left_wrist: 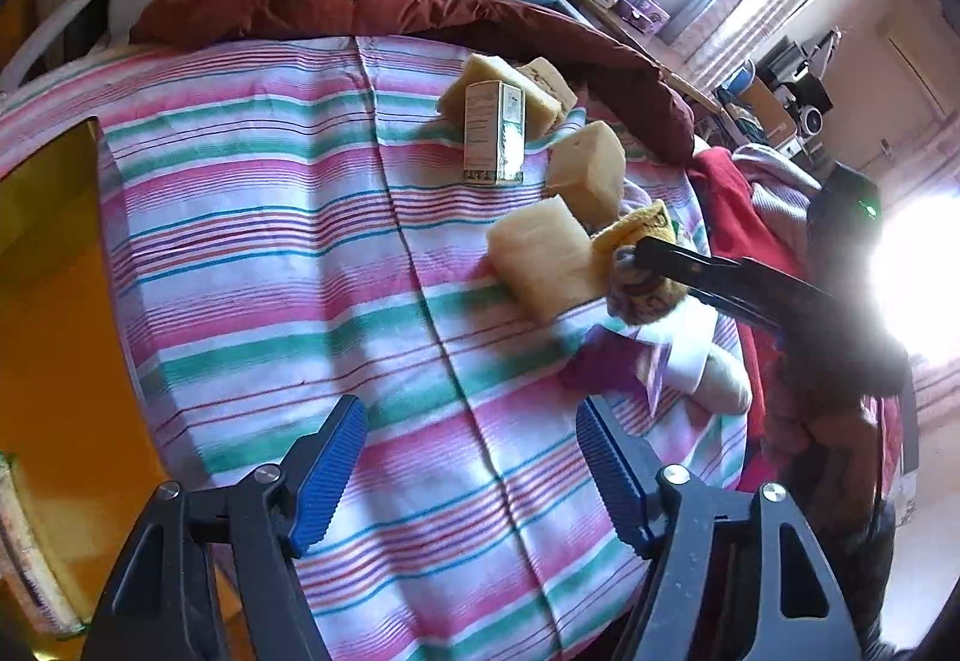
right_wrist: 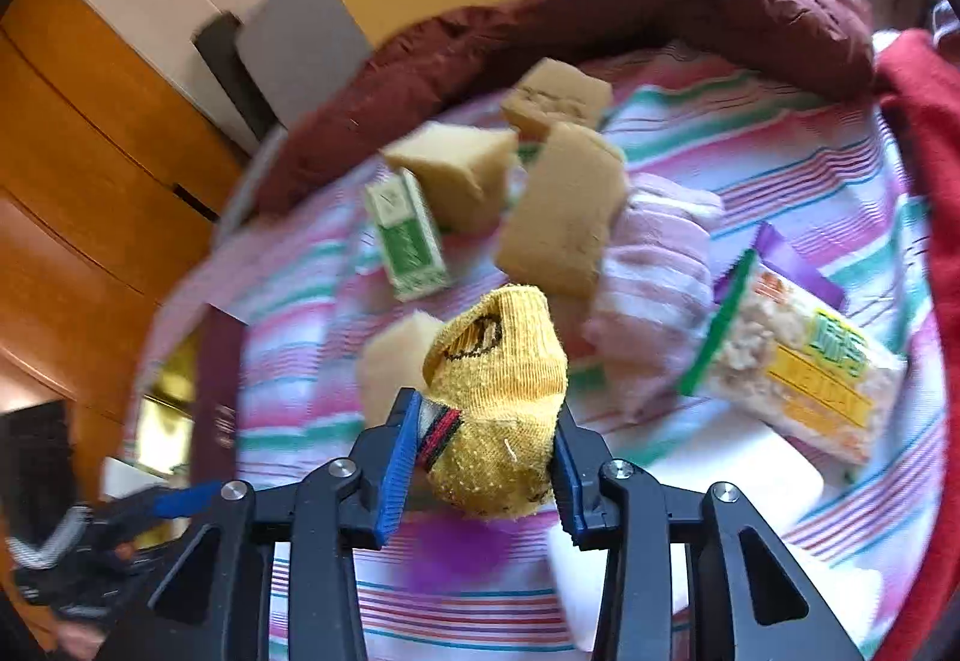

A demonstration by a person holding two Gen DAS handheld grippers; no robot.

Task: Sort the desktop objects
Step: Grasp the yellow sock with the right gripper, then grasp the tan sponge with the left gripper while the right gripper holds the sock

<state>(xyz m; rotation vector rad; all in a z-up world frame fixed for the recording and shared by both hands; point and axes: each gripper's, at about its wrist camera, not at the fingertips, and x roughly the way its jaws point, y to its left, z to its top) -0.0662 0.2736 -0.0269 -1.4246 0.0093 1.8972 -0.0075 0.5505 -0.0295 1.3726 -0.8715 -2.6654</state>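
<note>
A: Where's the sock?
B: The yellow sock (right_wrist: 498, 409) is clamped in the right claw (right_wrist: 483, 466), over the striped cloth (left_wrist: 270, 253).
A: And the left claw (left_wrist: 471, 472)?
B: Spread apart, empty; sponges (left_wrist: 543, 256) and a small box (left_wrist: 495, 132) at one o'clock

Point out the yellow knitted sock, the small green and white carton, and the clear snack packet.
Yellow knitted sock (right_wrist: 498, 409): right wrist view, its ribbed middle.
Small green and white carton (right_wrist: 409, 241): right wrist view, its green front face.
Clear snack packet (right_wrist: 798, 361): right wrist view, its printed front.
</note>
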